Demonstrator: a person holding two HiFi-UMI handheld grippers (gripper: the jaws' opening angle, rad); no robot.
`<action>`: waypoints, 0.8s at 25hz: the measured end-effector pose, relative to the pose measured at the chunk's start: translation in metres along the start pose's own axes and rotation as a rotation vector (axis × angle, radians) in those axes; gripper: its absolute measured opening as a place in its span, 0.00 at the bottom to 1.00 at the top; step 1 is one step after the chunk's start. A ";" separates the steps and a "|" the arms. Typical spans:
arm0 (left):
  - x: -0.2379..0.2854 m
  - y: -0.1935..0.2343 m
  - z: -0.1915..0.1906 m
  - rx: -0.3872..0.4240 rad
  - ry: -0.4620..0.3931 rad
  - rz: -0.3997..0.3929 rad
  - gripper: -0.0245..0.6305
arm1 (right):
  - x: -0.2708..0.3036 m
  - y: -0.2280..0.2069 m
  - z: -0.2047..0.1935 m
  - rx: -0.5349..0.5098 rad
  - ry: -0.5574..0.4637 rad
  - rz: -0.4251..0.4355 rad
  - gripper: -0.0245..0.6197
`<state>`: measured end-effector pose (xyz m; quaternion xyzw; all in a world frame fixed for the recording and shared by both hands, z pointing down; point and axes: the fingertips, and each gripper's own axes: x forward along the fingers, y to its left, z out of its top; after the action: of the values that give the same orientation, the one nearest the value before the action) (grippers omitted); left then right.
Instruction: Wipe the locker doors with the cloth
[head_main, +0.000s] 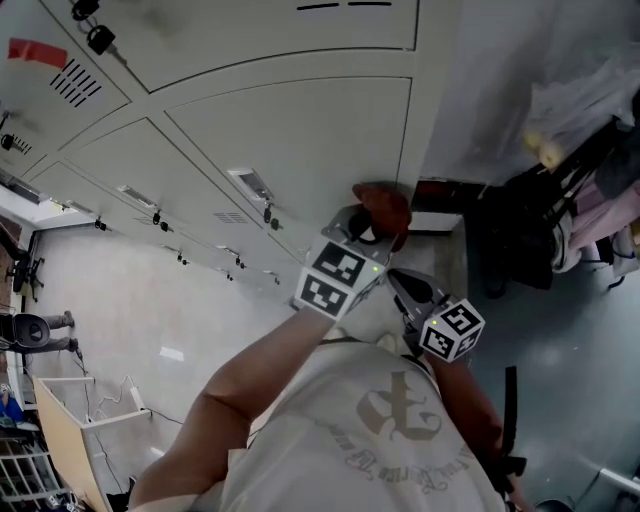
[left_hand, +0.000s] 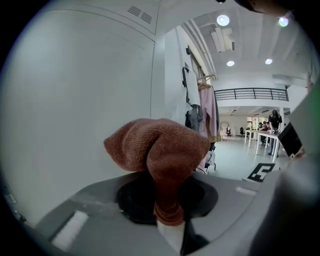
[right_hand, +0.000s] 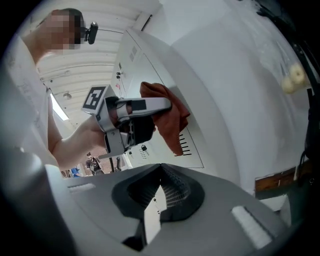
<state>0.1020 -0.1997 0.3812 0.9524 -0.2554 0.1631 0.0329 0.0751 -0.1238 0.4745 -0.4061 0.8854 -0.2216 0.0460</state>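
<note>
Held out from the person's chest, the left gripper (head_main: 362, 232) is clamping a bunched rust-brown cloth (head_main: 385, 208) and presenting it to the pale locker door (head_main: 300, 140), apparently for wiping, while the right gripper (head_main: 402, 283), jaws closed on nothing, is waiting just beside it, out of the way.

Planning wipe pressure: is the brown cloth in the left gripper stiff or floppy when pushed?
Likely floppy: the cloth bunches and droops over the left gripper. Probably light, since a pinch holds it. Its knitted nap should grip the door, not slide.
</note>
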 end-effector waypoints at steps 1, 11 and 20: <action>0.006 -0.004 0.002 -0.002 -0.001 -0.010 0.17 | -0.003 -0.001 0.001 0.001 -0.003 -0.002 0.05; 0.014 0.008 -0.004 -0.073 0.035 0.010 0.16 | -0.019 -0.012 0.006 -0.005 -0.012 -0.015 0.05; -0.048 0.072 -0.025 -0.108 0.075 0.179 0.16 | 0.009 0.003 0.000 -0.010 0.032 0.066 0.05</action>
<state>0.0195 -0.2358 0.3880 0.9158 -0.3467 0.1869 0.0788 0.0672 -0.1289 0.4747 -0.3735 0.8999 -0.2222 0.0370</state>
